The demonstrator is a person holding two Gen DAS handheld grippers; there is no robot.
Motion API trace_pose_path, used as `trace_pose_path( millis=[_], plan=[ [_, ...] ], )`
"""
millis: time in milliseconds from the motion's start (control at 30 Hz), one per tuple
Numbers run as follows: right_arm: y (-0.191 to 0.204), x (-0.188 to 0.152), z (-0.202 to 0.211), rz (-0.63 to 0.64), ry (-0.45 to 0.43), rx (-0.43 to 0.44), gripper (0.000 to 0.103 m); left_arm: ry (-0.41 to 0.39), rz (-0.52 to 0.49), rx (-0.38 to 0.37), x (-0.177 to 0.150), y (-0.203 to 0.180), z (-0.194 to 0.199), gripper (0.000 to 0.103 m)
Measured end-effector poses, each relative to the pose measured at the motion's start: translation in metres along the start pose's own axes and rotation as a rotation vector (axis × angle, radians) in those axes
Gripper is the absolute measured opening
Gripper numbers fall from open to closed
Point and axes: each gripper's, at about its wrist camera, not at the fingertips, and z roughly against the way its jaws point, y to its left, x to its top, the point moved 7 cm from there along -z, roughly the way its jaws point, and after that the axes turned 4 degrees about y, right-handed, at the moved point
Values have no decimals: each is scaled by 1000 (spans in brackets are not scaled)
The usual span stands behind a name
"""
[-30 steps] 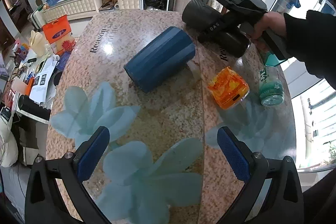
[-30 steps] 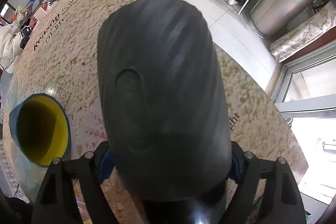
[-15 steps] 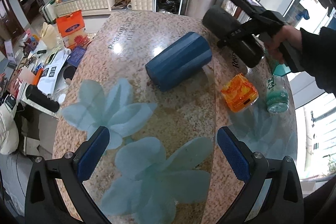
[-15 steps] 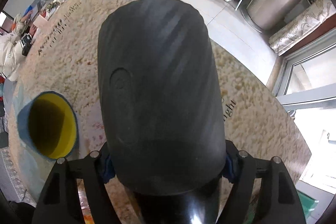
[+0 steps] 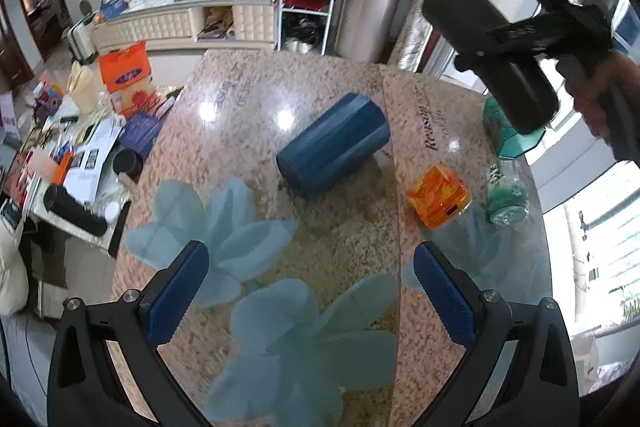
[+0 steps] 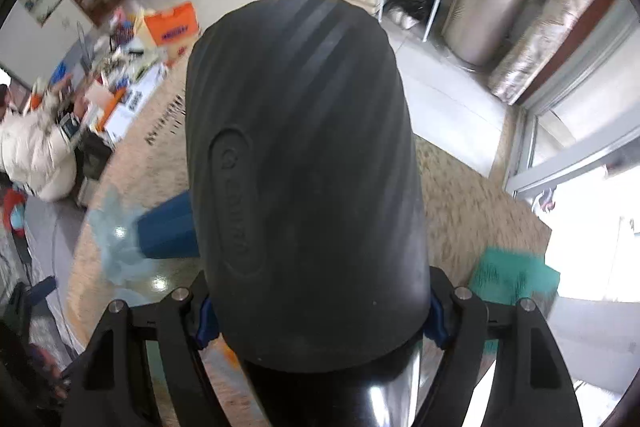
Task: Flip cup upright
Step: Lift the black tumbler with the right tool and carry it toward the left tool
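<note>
Right gripper (image 6: 320, 319) is clamped on a dark ribbed cup (image 6: 304, 179), blue pads (image 6: 206, 323) pressed to both sides near its wide end; cup fills most of the right wrist view w/ its closed rounded end pointing away from the camera. From the left wrist view the same dark cup (image 5: 490, 51) sits up in the air at upper right, above the tabletop (image 5: 248, 131), tilted w/ one end toward the room and the other down toward the person's hand (image 5: 600, 99). Left gripper (image 5: 310, 291) hangs low over the near edge, jaws wide apart, nothing between the blue pads (image 5: 178, 293). Second cup, blue (image 5: 334, 151), lies on its side mid-tabletop, well ahead of the left gripper; in the right wrist view only a bit of it (image 6: 168, 231) shows behind the dark cup. Orange box (image 5: 438, 195) rests right of the blue cup, apart from it, w/ a clear bottle w/ green label (image 5: 506, 191) lying just beside that. Teal container (image 5: 508, 131) stands farther back, partly hidden by the held cup. Pale blue flower prints (image 5: 224, 227) cover the near part of the tabletop. Right view's background is motion-blurred.
</note>
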Motion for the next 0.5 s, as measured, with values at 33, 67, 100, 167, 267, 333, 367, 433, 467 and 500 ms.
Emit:
trace_pose_path(
  millis=[33,67,100,167,267,333,367,433,467,500],
  plan=[
    [0,-7,10,-21,-9,5,75,-8,-8,-5,2,1,3,103],
    [5,-15,22,-52,-23,12,75,-19,-19,-11,4,4,8,103],
    [7,-24,30,-69,-30,17,75,-24,-27,-14,5,5,11,103],
    [3,-47,43,-109,-46,20,75,-33,-43,-25,7,9,17,103],
    [2,-75,55,-172,-48,44,75,-41,-70,-40,5,14,24,103],
    [3,-100,57,-213,-40,56,75,-34,-84,-51,1,18,26,103],
    [6,-108,58,-227,-35,58,75,-29,-92,-62,-2,19,27,103],
    [9,-132,57,-268,-29,73,75,-19,-105,-72,-8,21,27,103],
    [8,-142,55,-291,-20,84,75,-13,-109,-75,-11,21,26,103],
    [9,-155,52,-308,-13,87,75,-5,-116,-80,-14,22,25,103]
  ],
)
